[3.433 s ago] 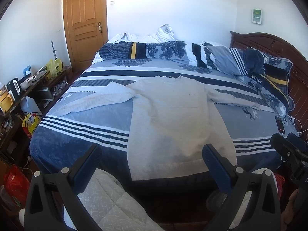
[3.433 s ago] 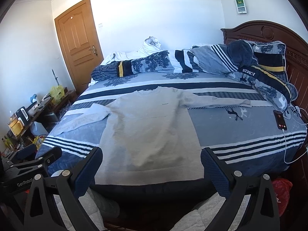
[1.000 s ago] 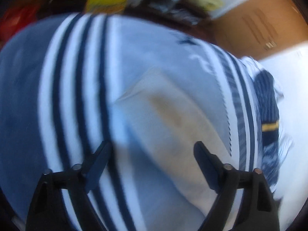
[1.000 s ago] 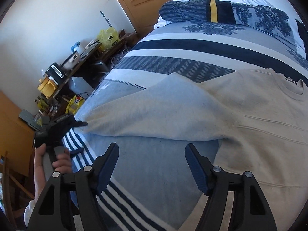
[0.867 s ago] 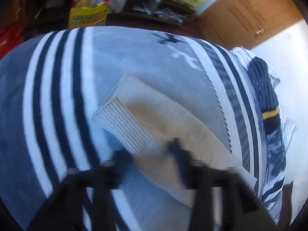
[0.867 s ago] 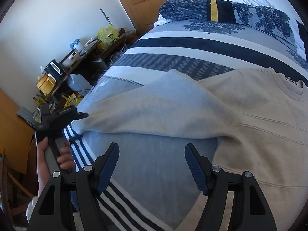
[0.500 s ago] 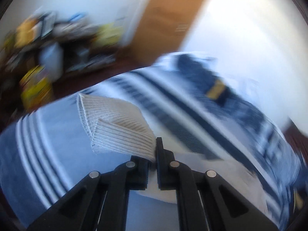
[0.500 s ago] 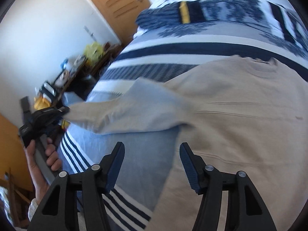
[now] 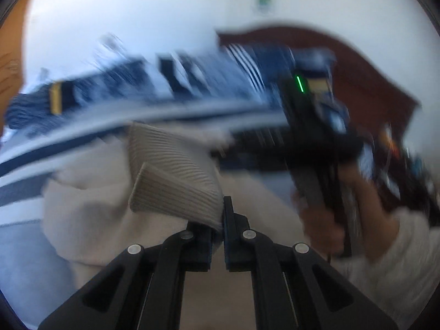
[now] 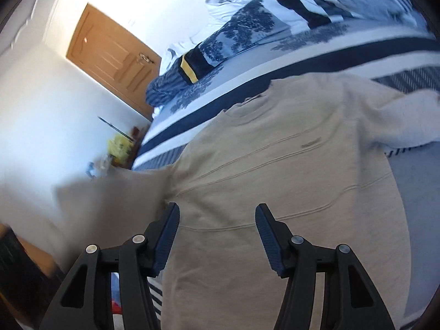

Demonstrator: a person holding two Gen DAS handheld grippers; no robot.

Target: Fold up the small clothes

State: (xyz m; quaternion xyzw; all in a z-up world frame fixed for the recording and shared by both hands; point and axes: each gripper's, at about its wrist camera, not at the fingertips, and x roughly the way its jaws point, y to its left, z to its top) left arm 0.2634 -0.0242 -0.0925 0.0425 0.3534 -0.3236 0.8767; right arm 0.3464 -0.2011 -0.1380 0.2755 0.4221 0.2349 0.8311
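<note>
Ribbed beige cuff [image 9: 176,181] is pinched in the closed left gripper [image 9: 221,220], lifted over the beige knit sweater [image 10: 288,181] for folding; right gripper [image 10: 217,236], jaws apart and empty, hovers above the sweater.

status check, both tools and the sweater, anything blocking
Left tool shut on the ribbed sleeve cuff, carried over the sweater. Right tool open, empty, above the sweater body. Nothing in the way.

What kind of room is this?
Most likely a bedroom: a beige sweater lies spread on a bed with a striped blue cover, pillows piled at its far side, and a wooden door behind.
</note>
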